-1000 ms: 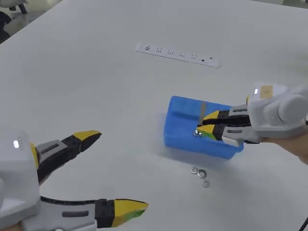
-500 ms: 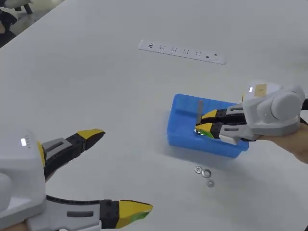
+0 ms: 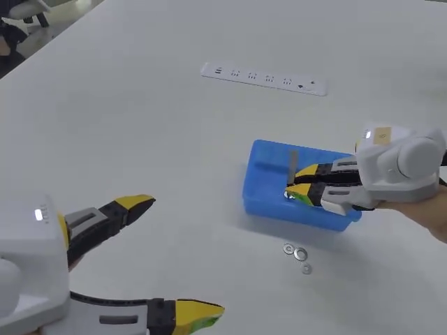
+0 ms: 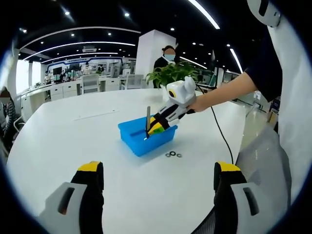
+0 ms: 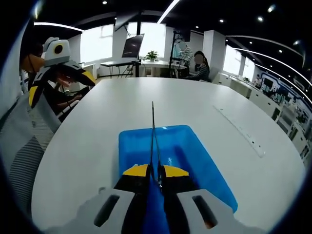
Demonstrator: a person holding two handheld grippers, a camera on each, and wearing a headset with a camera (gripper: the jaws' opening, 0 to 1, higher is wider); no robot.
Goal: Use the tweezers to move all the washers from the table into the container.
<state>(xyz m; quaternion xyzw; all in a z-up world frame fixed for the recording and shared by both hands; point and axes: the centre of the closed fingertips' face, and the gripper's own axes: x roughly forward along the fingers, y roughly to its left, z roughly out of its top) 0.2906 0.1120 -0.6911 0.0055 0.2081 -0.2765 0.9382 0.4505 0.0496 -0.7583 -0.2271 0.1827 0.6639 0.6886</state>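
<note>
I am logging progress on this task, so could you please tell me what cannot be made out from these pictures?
- Washers on the table: too small in the head view for a sure count.
- Tweezers: whether they hold a washer. They are too thin in the right gripper view and partly covered by the right hand-held gripper in the head view.
- Container: that gripper hides part of its floor, so its contents are unclear.

Head view looked down on the tabletop (image 3: 140,118), blue container (image 3: 269,174) at 3 o'clock, left gripper view faced it from afar, right gripper view sat close above.
</note>
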